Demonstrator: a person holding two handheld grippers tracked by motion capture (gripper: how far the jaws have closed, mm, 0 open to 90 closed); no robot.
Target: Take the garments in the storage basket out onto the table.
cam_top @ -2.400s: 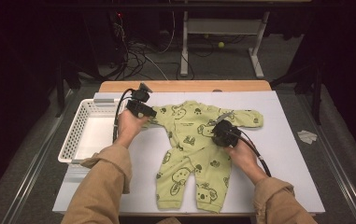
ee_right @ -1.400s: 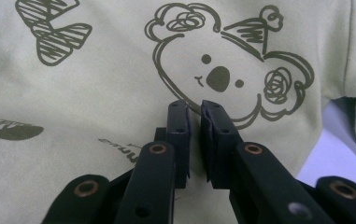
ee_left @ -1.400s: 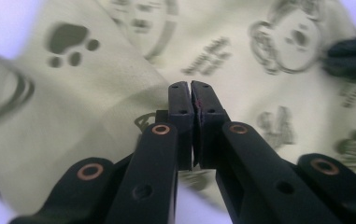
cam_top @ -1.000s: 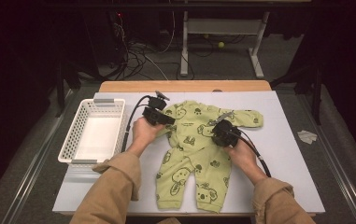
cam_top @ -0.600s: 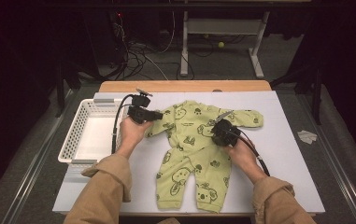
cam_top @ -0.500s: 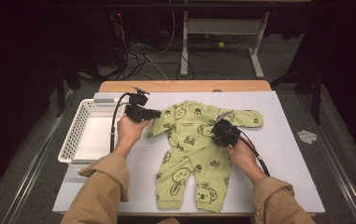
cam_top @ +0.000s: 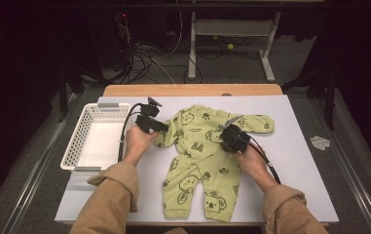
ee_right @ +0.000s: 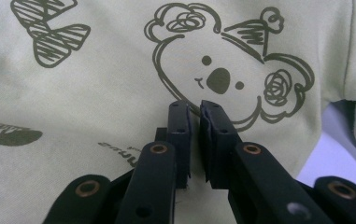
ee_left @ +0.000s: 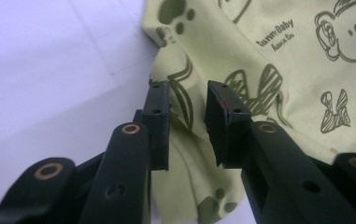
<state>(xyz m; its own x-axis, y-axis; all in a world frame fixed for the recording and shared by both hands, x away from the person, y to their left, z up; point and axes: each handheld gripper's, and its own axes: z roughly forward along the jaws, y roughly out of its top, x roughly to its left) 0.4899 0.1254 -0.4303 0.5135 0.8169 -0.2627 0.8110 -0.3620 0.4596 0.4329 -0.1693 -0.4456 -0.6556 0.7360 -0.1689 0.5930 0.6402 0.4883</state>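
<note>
A light green baby romper (cam_top: 197,151) with koala and bow prints lies flat, front up, on the white table (cam_top: 300,165). My left gripper (cam_top: 161,127) is at the romper's left sleeve, which lies bunched inward by the shoulder. In the left gripper view its jaws (ee_left: 187,88) stand apart over the sleeve fabric (ee_left: 185,154); they have just been opening and the pads do not press on the cloth. My right gripper (cam_top: 226,137) rests on the chest. In the right gripper view its jaws (ee_right: 193,105) are almost together, tips on the cloth below a koala print (ee_right: 222,74).
A white plastic basket (cam_top: 78,141) stands empty at the table's left edge, just beside my left hand. The romper's right sleeve (cam_top: 256,123) stretches out to the right. A crumpled scrap (cam_top: 321,142) lies on the floor right of the table.
My left gripper moved left from over the romper's shoulder out to the sleeve. The right gripper has stayed on the chest.
</note>
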